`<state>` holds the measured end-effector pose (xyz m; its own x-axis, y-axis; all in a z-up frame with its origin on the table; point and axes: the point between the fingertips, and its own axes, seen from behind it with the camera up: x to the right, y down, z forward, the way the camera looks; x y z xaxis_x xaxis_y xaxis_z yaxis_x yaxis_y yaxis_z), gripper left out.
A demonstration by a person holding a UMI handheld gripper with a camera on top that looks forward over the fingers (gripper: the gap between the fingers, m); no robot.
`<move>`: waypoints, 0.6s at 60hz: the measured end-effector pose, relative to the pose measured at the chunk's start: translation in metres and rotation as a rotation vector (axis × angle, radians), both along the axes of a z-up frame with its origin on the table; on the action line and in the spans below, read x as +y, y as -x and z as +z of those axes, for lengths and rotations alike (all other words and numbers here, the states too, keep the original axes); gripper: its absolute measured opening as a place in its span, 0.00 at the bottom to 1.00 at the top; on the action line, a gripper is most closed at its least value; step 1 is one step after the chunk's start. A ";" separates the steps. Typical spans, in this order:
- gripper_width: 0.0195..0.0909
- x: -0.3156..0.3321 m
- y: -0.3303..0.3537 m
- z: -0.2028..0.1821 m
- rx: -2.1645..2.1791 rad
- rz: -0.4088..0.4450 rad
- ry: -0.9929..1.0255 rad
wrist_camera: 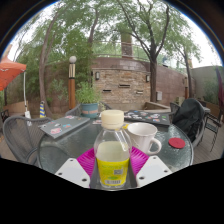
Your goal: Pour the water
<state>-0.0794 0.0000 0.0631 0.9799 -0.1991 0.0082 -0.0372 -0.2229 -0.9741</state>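
Gripper point(112, 165) clamped on a clear plastic bottle point(112, 150): both magenta pads point(88, 161) press its sides. Bottle upright, white cap on, yellow label, standing between the fingers over a glass table point(50, 150). White mug point(143, 136) just beyond, to the right. Red coaster point(177, 143) farther right. Book point(65, 125) ahead-left.

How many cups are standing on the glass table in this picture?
1. The white cup stands on the glass table, just beyond the bottle that the gripper holds between its fingers. The bottle may hide another one behind it.
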 end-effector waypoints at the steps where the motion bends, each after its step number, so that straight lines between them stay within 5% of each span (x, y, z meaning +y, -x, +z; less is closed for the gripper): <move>1: 0.39 0.001 -0.002 0.003 -0.005 -0.010 0.000; 19: 0.25 0.020 0.018 0.000 0.044 0.120 0.068; 30: 0.25 0.064 0.045 0.099 0.538 0.209 -0.088; 36: 0.25 0.073 0.036 0.125 1.062 0.174 -0.142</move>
